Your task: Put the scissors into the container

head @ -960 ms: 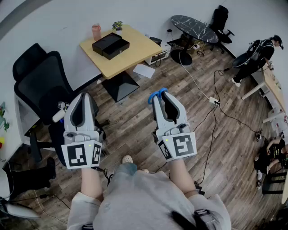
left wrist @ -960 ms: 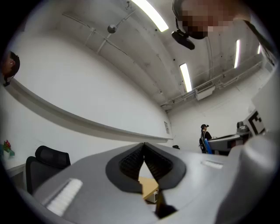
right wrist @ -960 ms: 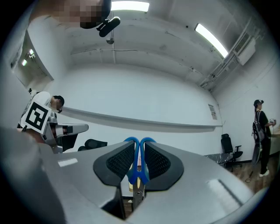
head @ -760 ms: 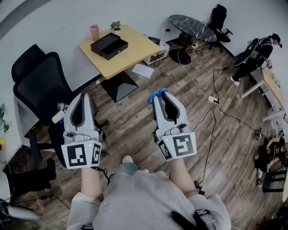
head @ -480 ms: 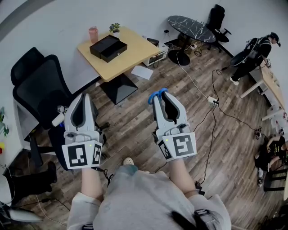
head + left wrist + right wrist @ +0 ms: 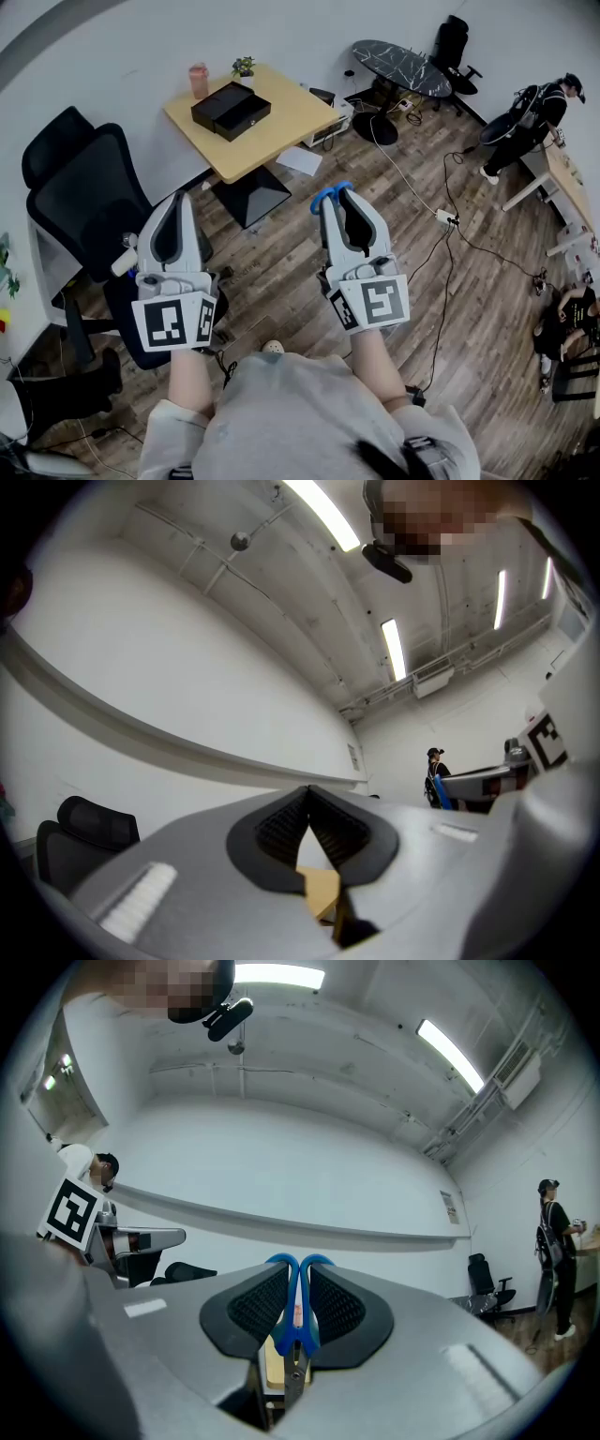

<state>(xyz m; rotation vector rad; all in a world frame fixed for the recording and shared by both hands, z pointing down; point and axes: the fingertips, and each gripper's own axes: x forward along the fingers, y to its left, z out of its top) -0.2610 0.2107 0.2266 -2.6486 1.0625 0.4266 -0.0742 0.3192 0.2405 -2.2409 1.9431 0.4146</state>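
Note:
In the head view my right gripper [image 6: 336, 193] is held above the wooden floor, shut on blue-handled scissors [image 6: 328, 194] whose handle loops poke out past the fingertips. In the right gripper view the scissors [image 6: 295, 1321] stand upright between the black pads, handles up, metal blades down. My left gripper [image 6: 176, 199] hovers to the left at the same height, shut with nothing in it; in the left gripper view its pads [image 6: 281, 827] meet at the tip. The container, a black open box [image 6: 231, 105], sits on a wooden table [image 6: 286, 112] well beyond both grippers.
A black office chair [image 6: 80, 187] stands left of the left gripper. On the table are a pink cup [image 6: 199, 80] and a small plant [image 6: 244, 67]. Cables [image 6: 441, 217] run over the floor at right. A round dark table [image 6: 403, 61] and a person [image 6: 539, 108] are farther back.
Both grippers keep their pose, the right still shut on the scissors. The head view has shifted a little: the table and box sit slightly lower and further right in the frame.

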